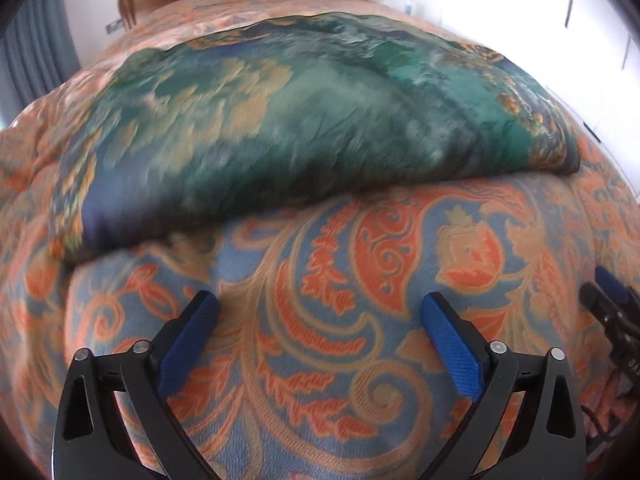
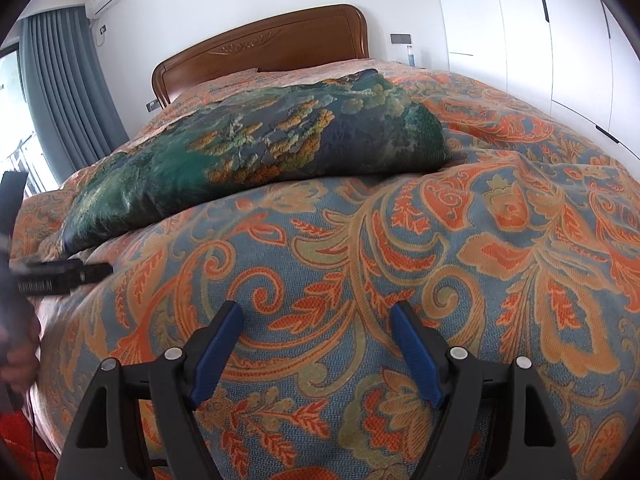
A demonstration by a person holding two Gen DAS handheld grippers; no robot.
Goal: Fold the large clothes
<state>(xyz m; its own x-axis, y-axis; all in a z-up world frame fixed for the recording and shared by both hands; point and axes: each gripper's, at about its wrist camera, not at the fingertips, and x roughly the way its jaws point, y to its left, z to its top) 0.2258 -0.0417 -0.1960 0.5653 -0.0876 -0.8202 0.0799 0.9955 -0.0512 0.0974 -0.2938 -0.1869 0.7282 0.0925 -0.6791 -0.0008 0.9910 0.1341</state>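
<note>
A large green and blue cloth with gold flower patches (image 1: pixel 304 120) lies folded in a long band across the bed; it also shows in the right wrist view (image 2: pixel 256 148). My left gripper (image 1: pixel 320 304) is open and empty above the bedspread, short of the cloth's near edge. My right gripper (image 2: pixel 318 314) is open and empty, also over the bedspread and short of the cloth. The right gripper shows at the right edge of the left wrist view (image 1: pixel 612 304). The left gripper shows at the left edge of the right wrist view (image 2: pixel 64 276).
The bed has an orange and blue paisley bedspread (image 2: pixel 440 240). A wooden headboard (image 2: pixel 264 52) stands at the far end. Grey curtains (image 2: pixel 64 80) hang at the left, white wardrobe doors (image 2: pixel 540 40) at the right.
</note>
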